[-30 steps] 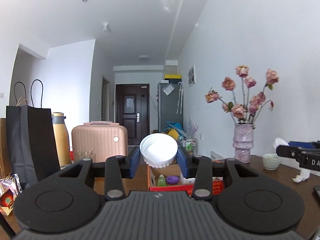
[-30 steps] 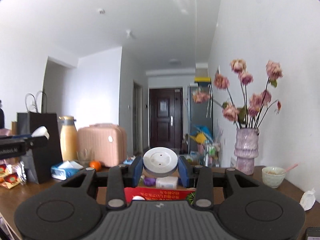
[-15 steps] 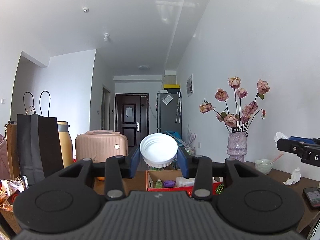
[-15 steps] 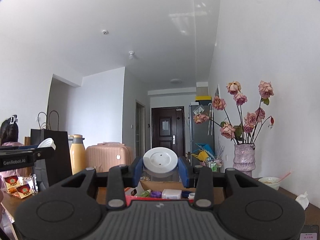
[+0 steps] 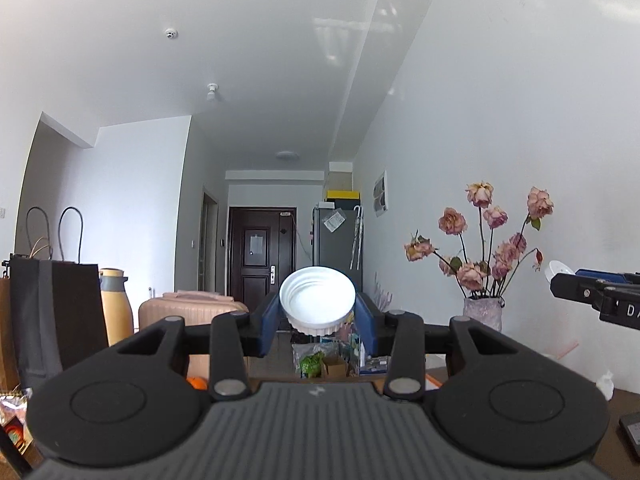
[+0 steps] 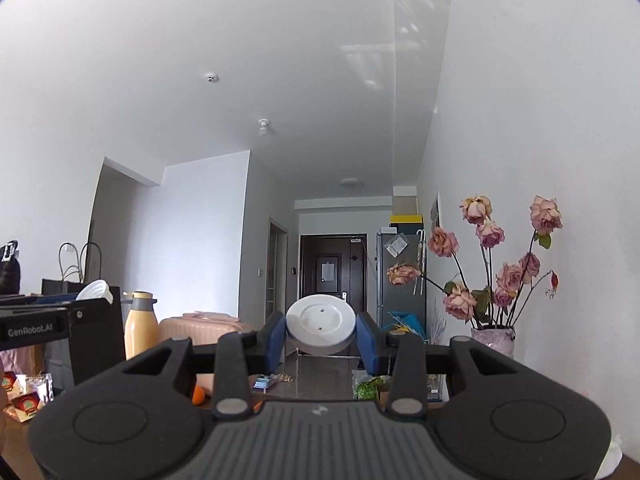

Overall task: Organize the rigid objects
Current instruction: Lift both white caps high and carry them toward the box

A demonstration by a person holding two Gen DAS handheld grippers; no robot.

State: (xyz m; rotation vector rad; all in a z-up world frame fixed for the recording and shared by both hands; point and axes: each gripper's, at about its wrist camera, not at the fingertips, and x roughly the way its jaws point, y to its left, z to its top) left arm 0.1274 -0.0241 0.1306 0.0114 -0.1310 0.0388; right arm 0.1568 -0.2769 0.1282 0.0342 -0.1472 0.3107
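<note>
The left gripper (image 5: 317, 307) holds a white ribbed plastic screw lid (image 5: 317, 299) between its blue fingers (image 5: 269, 324), hollow side facing the camera. The right gripper (image 6: 321, 330) grips a white round plastic jar (image 6: 320, 326), base toward the camera. A vase of pink dried roses (image 6: 493, 276) stands at three o'clock.

White ribbed lid (image 5: 317, 299) between blue pads (image 5: 269, 325) of the black left gripper (image 5: 318, 320). White smooth disc (image 6: 321, 322), two tiny dark dots, between blue pads (image 6: 276, 340) of the black right gripper (image 6: 321, 338). Beyond: dark brown door (image 6: 333, 268), grey fridge (image 6: 400, 276). Off right: faded pink roses (image 6: 492, 264), mottled mauve vase (image 6: 493, 340). Off left: black bag (image 5: 56, 320), mustard flask (image 6: 140, 320), blush-pink suitcase (image 6: 200, 330).
</note>
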